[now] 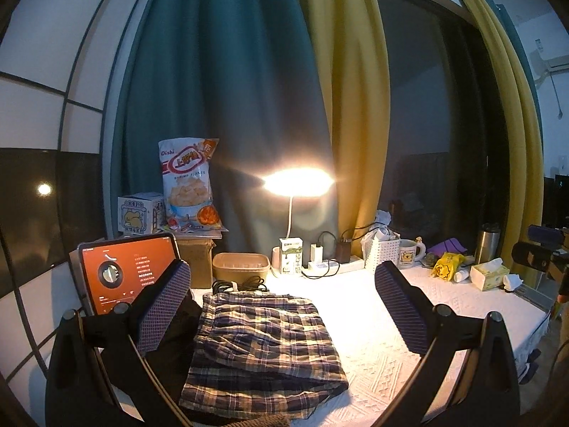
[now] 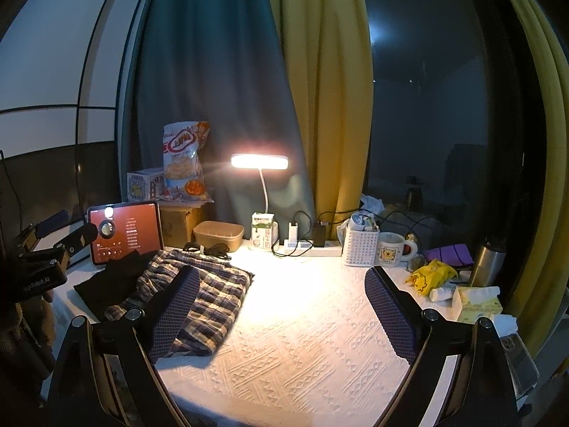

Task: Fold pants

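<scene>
Folded pants (image 1: pixel 263 345) lying on the surface (image 2: pixel 313 338).
Both jaws are gaping wide, gripping nothing; the pants are sitting between the left jaws and left of the right jaws.

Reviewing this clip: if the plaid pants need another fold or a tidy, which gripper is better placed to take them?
Left, probably. The left gripper is open with the folded plaid pants between its fingers. The right gripper, also open, faces mostly bare white cloth, pants off to its left.
</scene>
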Action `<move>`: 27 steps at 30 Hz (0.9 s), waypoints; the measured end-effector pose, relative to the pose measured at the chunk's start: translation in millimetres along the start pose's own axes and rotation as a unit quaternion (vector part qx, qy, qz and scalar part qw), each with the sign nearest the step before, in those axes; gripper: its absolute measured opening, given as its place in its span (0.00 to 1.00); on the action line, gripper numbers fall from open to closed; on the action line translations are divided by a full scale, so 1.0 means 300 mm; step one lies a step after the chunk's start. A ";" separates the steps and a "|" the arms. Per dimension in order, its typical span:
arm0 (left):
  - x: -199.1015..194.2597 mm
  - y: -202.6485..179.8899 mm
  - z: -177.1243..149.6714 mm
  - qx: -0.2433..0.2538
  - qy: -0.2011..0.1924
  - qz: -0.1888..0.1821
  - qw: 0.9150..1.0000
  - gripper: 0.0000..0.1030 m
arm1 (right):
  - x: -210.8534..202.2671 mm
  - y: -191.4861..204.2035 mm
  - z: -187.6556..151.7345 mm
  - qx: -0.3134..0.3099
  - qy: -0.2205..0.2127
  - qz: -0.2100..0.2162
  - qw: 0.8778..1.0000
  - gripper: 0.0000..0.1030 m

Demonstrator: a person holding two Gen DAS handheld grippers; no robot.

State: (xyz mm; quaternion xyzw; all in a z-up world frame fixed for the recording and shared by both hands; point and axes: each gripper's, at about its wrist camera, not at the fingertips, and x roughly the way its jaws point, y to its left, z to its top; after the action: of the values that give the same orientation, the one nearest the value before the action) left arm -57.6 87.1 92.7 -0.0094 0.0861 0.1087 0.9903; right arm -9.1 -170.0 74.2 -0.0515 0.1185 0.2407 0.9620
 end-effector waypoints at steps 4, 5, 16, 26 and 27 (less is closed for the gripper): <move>-0.003 -0.001 0.001 0.000 -0.001 0.001 1.000 0.99 | -0.003 0.001 -0.002 0.001 -0.001 0.000 1.000 0.92; -0.003 -0.001 0.001 0.000 -0.001 0.000 1.000 0.99 | -0.003 -0.001 -0.002 0.001 -0.001 0.000 1.000 0.92; 0.006 -0.005 0.003 0.002 0.006 -0.004 1.000 0.99 | -0.014 -0.010 -0.005 0.008 -0.003 -0.007 1.000 0.92; 0.005 0.001 0.004 -0.002 0.007 -0.009 1.000 0.99 | -0.010 -0.003 -0.005 0.009 -0.001 -0.008 1.000 0.92; 0.005 0.002 0.004 -0.002 0.007 -0.010 1.000 0.99 | -0.010 -0.003 -0.005 0.009 -0.001 -0.008 1.000 0.92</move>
State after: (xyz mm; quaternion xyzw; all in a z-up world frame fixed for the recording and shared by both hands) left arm -56.2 88.0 93.6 -0.0129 0.0930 0.0992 0.9906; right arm -11.5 -172.4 73.7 -0.0437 0.1193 0.2318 0.9644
